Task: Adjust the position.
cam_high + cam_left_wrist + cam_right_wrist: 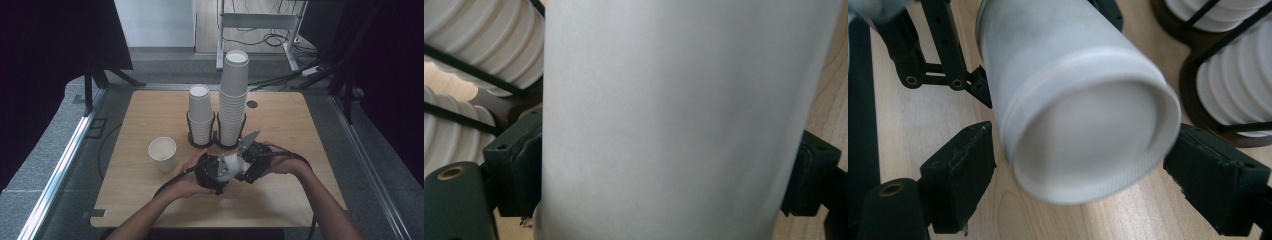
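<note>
White paper cup (231, 165): I am holding it on its side low over the worktop (150, 195), between my two hands, just in front of the two racks of cups.
Left tongs (664, 170): they are clamping on the cup's wall; in the left gripper view both black pads (526, 170) are pressing against its sides, and the cup is crossing the whole frame.
Right tongs (1083, 187): they are standing apart around the cup's bottom end (1088, 135); in the right gripper view a sliver of worktop is showing between each pad (965, 172) and the cup, so they are not pressing on it.
Hands: in the high view my left hand (192, 175) and right hand (280, 162) are meeting near the middle of the worktop, with the two tongs facing each other across the cup.
Tall stack (233, 100): it is standing upright in a dark wire rack (227, 142) just behind my right tongs.
Short stack (200, 115): it is standing in its own rack (197, 140), just beside the tall one on its left.
Single cup (162, 154): it is standing upright with its mouth up, left of my hands and apart from them.
Cables: a black one is trailing from each tongs back toward me along my forearms.
</note>
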Available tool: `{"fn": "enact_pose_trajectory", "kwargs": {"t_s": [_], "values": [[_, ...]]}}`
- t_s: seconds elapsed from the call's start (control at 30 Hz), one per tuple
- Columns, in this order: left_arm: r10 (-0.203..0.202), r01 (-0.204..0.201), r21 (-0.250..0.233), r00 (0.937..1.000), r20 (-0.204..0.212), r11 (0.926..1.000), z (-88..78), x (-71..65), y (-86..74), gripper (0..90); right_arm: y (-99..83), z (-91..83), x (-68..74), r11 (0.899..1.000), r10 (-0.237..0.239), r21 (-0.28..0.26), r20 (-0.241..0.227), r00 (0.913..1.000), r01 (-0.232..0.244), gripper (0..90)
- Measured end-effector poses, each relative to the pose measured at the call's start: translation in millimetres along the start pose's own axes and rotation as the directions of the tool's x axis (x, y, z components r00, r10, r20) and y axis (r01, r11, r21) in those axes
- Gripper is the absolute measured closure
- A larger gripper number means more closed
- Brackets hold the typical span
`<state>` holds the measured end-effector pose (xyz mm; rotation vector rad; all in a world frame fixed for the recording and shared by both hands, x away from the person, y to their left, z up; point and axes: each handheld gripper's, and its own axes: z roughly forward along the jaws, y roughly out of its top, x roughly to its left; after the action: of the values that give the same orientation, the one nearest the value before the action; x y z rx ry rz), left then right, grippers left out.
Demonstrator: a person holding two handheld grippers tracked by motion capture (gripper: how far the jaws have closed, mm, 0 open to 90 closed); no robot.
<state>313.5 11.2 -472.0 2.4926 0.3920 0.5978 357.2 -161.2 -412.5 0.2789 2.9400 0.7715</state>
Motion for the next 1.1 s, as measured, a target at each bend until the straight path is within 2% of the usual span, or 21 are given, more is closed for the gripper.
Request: {"fn": "enact_pose_trajectory", "kwargs": {"t_s": [0.07, 0.17, 0.2, 0.27, 0.3, 0.33, 0.47, 0.77, 0.83, 0.87, 1.0, 1.1], "values": [[0.007, -0.007, -0.003, 1.0, -0.002, 1.0, 0.7, -2.1, 1.8, 12.5, 3.0, 2.6, -0.1, 1.0, -0.007, 0.016, -0.018, 0.9998, 0.007, 13.9], [0.043, -0.043, 0.01, 0.9991, -0.001, 0.999, -0.8, -2.8, 4.9, 12.5, 6.1, 8.0, -0.6, 0.999, -0.02, 0.034, -0.042, 0.9989, 0.021, 13.9], [0.031, -0.031, -0.006, 0.9995, 0.0, 0.9995, -0.2, -4.6, 5.3, 12.5, 6.9, 9.5, -0.7, 0.999, -0.02, 0.039, -0.048, 0.9986, 0.022, 13.9], [0.061, -0.061, 0.007, 0.9981, -0.001, 0.9981, -1.2, -4.1, 6.5, 12.5, 8.6, 12.3, -0.7, 0.998, -0.023, 0.05, -0.061, 0.9979, 0.026, 14.8], [0.042, -0.042, -0.008, 0.9991, -0.005, 0.9991, -0.1, -5.9, 6.5, 12.6, 9.3, 13.6, -0.8, 0.998, -0.024, 0.052, -0.071, 0.9972, 0.027, 15.9], [0.061, -0.061, 0.008, 0.9981, -0.008, 0.9981, -0.9, -4.7, 6.7, 12.5, 9.9, 15.0, -0.8, 0.998, -0.022, 0.052, -0.082, 0.9964, 0.027, 17.9], [0.066, -0.066, 0.015, 0.9978, -0.001, 0.9977, 0.1, -5.2, 5.7, 12.5, 10.0, 17.4, -2.0, 0.998, -0.022, 0.061, -0.105, 0.9942, 0.029, 20.3], [0.053, -0.053, 0.018, 0.9986, 0.009, 0.9984, 3.8, -7.8, 6.1, 9.2, 7.1, 19.0, -2.3, 0.998, -0.016, 0.062, -0.123, 0.9922, 0.024, 22.3], [0.035, -0.035, 0.007, 0.9992, 0.021, 0.9994, 4.5, -8.7, 7.1, 6.8, 6.2, 19.0, -2.2, 0.998, -0.018, 0.063, -0.129, 0.9915, 0.026, 22.4], [0.045, -0.046, 0.019, 0.9987, 0.025, 0.9988, 4.1, -8.1, 7.8, 4.8, 5.7, 19.4, -2.1, 0.998, -0.021, 0.057, -0.128, 0.9915, 0.029, 22.5], [0.039, -0.04, 0.022, 0.999, 0.021, 0.999, 3.3, -8.2, 9.2, 0.0, 2.9, 19.4, -3.3, 0.999, -0.018, 0.048, -0.128, 0.9916, 0.025, 22.5], [0.021, -0.021, -0.001, 0.9996, 0.017, 0.9998, 0.6, -8.9, 7.7, 0.0, -1.2, 18.9, -4.2, 0.999, -0.014, 0.041, -0.133, 0.991, 0.02, 22.5]]}}
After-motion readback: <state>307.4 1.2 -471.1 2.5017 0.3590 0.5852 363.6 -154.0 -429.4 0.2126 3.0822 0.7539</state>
